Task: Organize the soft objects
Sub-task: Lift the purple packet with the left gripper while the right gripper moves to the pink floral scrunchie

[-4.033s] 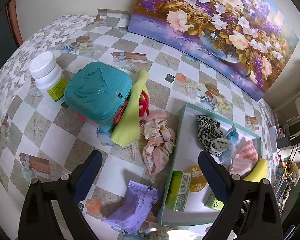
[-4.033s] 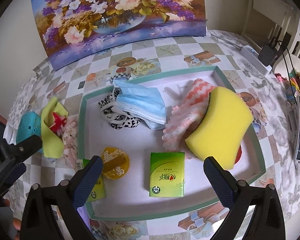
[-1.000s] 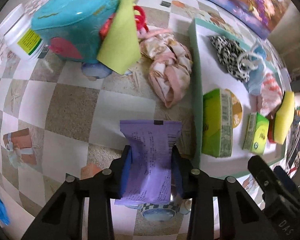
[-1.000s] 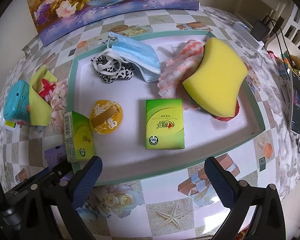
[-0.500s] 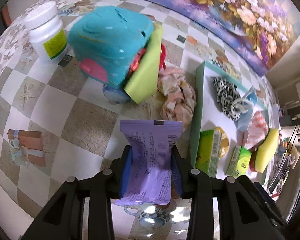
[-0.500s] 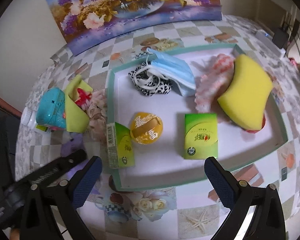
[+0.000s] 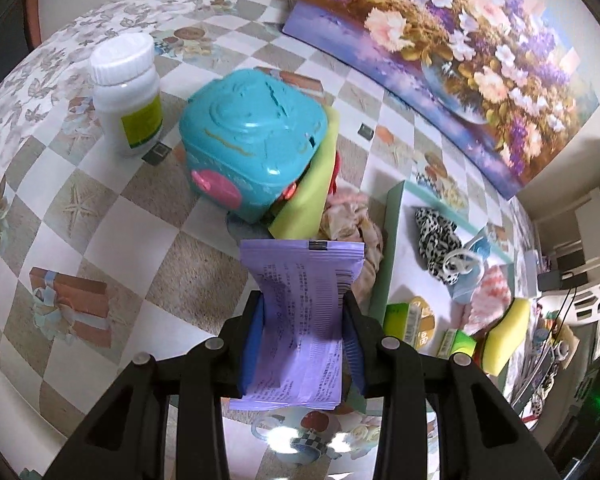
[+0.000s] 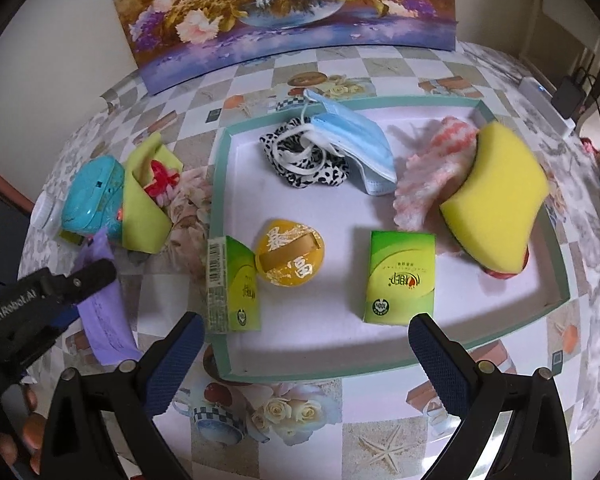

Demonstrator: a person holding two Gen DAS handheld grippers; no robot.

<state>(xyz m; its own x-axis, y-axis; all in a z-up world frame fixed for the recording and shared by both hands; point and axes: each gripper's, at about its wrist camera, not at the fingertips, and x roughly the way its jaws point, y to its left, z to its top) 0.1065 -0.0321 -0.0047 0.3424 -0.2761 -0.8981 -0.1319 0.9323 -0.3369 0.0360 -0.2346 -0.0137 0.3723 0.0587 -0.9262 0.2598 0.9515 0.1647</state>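
- Your left gripper (image 7: 303, 336) is clamped on the purple packet (image 7: 300, 320); both blue pads press its sides, and it hangs clear of the checked tablecloth (image 7: 100, 200), just left of the green-rimmed tray (image 8: 220, 240).
- Your right gripper (image 8: 302, 356) stands wide with nothing between its fingers, above the tray's near edge.
- In the tray lie a blue face mask (image 8: 352, 140), a leopard-print scrunchie (image 8: 300, 160), a pink-and-white cloth (image 8: 432, 168), a yellow sponge (image 8: 496, 196), two green tissue packs (image 8: 400, 276) and a round yellow puff (image 8: 290, 254).
- Outside the tray, a pink floral scrunchie (image 7: 352, 216) and a yellow-green cloth (image 7: 312, 184) sit beside the teal toy box (image 7: 252, 136).
- A white bottle (image 7: 126, 92) stands left of the box.
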